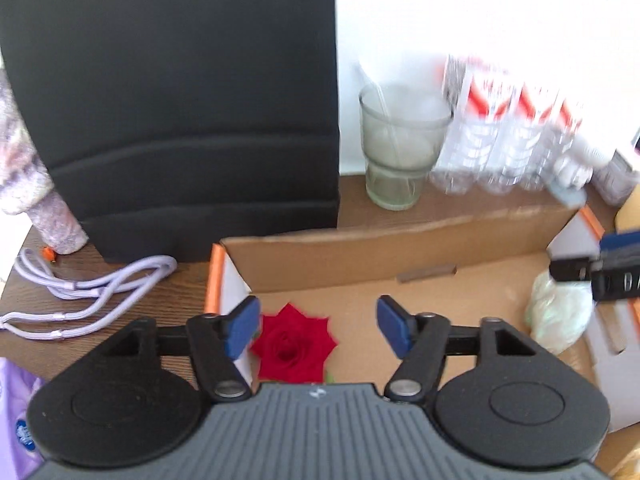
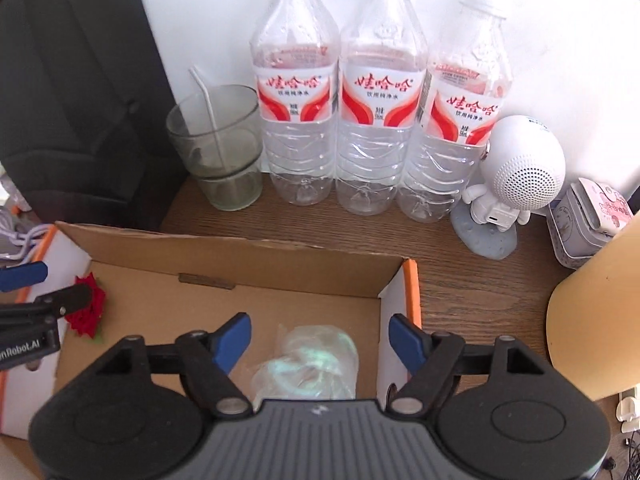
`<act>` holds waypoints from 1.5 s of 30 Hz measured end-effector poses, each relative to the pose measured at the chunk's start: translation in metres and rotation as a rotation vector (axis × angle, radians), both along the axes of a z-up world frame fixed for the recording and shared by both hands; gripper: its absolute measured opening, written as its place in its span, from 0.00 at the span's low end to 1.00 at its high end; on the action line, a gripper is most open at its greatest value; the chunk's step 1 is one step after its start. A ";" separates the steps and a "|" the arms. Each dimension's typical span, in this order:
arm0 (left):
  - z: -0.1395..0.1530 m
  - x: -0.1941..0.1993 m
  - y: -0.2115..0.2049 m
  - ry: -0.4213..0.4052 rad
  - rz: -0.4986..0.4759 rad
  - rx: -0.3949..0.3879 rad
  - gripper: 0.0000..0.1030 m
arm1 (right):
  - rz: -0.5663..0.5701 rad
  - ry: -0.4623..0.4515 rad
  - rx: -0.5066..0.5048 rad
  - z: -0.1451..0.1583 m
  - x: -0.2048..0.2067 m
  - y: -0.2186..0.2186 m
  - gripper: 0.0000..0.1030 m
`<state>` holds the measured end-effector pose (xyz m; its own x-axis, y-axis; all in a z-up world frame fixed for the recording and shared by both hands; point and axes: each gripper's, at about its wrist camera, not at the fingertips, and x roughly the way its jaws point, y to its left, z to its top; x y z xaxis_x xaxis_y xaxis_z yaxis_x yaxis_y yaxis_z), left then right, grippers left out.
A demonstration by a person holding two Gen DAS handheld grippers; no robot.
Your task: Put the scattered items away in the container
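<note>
**A:** Where are your two tools right now?

**B:** Your left hand-held gripper [image 1: 318, 326] hangs over the shallow brown cardboard box with orange-edged white side flaps [image 1: 400, 248], its blue-padded fingers spread wide with nothing between them. Your right hand-held gripper [image 2: 320, 344] hovers over the other end of the same box [image 2: 240, 256], fingers likewise spread and holding nothing.

**A:** And the things you are tidying?

**B:** The red fabric rose [image 1: 294, 344] lies on the box floor at its left end, just beside your left tool's left fingertip. From the right wrist camera you see the rose [image 2: 90, 312] partly behind your left tool. The crumpled clear plastic bag with a pale green tint [image 2: 308, 364] lies on the box floor near the right flap, below the gap between your right tool's fingers; the left wrist camera shows that bag [image 1: 560, 320] at the right end, well apart from the rose.

**A:** What remains outside the box?

**B:** A looped lilac cable [image 1: 92, 292] lies on the brown wooden worktop [image 2: 480, 280], left of the box. Behind the box stand a clear drinking glass with a straw [image 2: 220, 148], three clear water bottles with red-and-white labels [image 2: 378, 96] and a white astronaut-shaped speaker [image 2: 516, 176].
</note>
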<state>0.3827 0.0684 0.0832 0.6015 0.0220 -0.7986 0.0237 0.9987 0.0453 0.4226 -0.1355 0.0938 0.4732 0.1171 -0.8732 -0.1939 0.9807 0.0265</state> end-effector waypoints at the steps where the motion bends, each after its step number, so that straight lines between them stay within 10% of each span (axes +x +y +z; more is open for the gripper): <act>1: 0.008 -0.002 0.001 -0.002 0.005 -0.009 0.72 | 0.000 0.006 0.008 0.006 -0.002 -0.001 0.73; 14: 0.066 -0.069 -0.005 -0.034 0.063 -0.011 0.98 | 0.012 -0.023 0.084 0.062 -0.080 -0.023 0.79; 26: 0.035 -0.189 -0.039 -0.543 0.005 -0.041 1.00 | 0.023 -0.473 0.241 0.023 -0.196 -0.036 0.82; 38: 0.022 -0.207 -0.033 -0.502 0.060 -0.084 1.00 | -0.013 -0.533 0.200 0.013 -0.225 -0.033 0.82; 45: 0.023 -0.313 -0.031 -0.531 -0.038 -0.081 1.00 | -0.009 -0.553 0.239 0.010 -0.328 -0.057 0.84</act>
<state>0.0697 0.0369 0.1067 0.9221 -0.0566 -0.3829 0.0543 0.9984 -0.0168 0.0947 -0.1928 0.1041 0.8516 0.2733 -0.4473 -0.2330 0.9617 0.1440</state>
